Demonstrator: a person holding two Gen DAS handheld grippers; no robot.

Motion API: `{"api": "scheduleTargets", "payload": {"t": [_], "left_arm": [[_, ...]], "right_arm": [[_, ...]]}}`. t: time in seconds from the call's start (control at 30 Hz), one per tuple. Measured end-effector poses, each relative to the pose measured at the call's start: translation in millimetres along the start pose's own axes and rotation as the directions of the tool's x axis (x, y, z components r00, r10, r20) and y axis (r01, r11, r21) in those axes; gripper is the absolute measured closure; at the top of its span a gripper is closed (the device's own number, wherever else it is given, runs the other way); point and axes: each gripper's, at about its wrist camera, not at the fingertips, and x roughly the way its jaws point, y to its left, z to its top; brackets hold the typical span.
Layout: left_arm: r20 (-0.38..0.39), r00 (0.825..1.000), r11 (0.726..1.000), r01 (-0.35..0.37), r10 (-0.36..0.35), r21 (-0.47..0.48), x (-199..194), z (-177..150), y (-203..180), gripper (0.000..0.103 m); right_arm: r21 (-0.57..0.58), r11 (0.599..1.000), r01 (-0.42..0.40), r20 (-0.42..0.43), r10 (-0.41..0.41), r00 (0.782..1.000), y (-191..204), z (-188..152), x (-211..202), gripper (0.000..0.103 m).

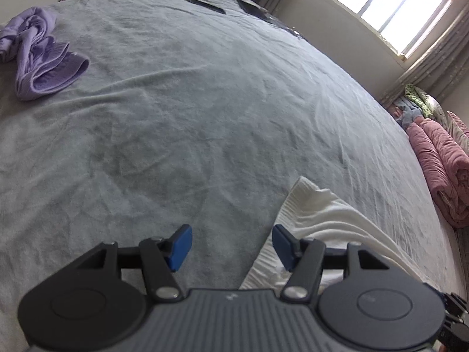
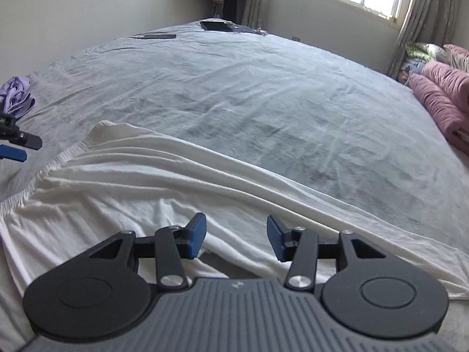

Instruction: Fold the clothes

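Seen first from the left wrist, a white ribbed knit garment (image 1: 319,220) lies on the grey, creased bedsheet (image 1: 205,102) at the lower right, its ribbed hem corner nearest the middle of the bed. Its long axis runs from that corner down and right, toward the bed's edge. The left gripper (image 1: 231,248) hovers over bare sheet just beside the hem, jaws spread, nothing between its blue pads (image 1: 181,246). The gripper's body hides the garment's near part. A crumpled lilac cloth (image 1: 41,55) lies well apart at the upper left; folded pink quilts (image 1: 439,161) sit past the bed's right edge.

Next, from the right wrist, the white garment (image 2: 146,182) spreads flat across the near bed in long soft folds, stretching from the ribbed hem at the left to the right edge of the frame. The right gripper (image 2: 236,239) is above it, jaws apart and gripping nothing. The garment's near edge is cut off behind the gripper, so its kind is unclear. The left gripper's (image 2: 13,148) tip shows at the far left, near the lilac cloth (image 2: 17,94).
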Motion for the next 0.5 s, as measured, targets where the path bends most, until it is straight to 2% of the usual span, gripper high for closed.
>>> {"api": "scheduleTargets", "payload": {"t": [0.13,0.23,0.3,0.37,0.43,0.5], "left_arm": [[0.001,0.999,0.998,0.038,-0.038,-0.041,16.1,9.2,-2.3,0.042],[-0.059,0.996,0.990,0.055,-0.063,-0.129,35.7,11.0,0.0,0.044],[-0.078,0.996,0.992,0.039,-0.049,-0.120,38.5,11.7,-3.0,0.047],[-0.094,0.995,0.993,0.034,-0.045,-0.115,38.0,13.3,-4.6,0.050],[-0.094,0.992,0.984,0.064,-0.080,-0.165,31.5,17.4,3.4,0.052],[-0.058,0.995,0.979,0.072,-0.084,-0.192,21.7,22.5,13.2,0.053]], "right_arm": [[-0.096,0.994,-0.043,0.013,0.045,0.999,19.4,15.9,15.0,0.053],[-0.204,0.975,-0.085,0.019,0.091,0.996,45.5,30.3,23.2,0.053],[-0.261,0.958,-0.117,0.017,0.125,0.992,63.3,37.9,28.8,0.053],[-0.307,0.938,-0.162,0.006,0.172,0.985,81.9,46.2,36.0,0.053],[-0.347,0.914,-0.212,-0.009,0.223,0.975,100.2,52.4,41.8,0.053],[-0.379,0.885,-0.269,-0.021,0.283,0.959,118.2,56.0,45.0,0.053]]}}
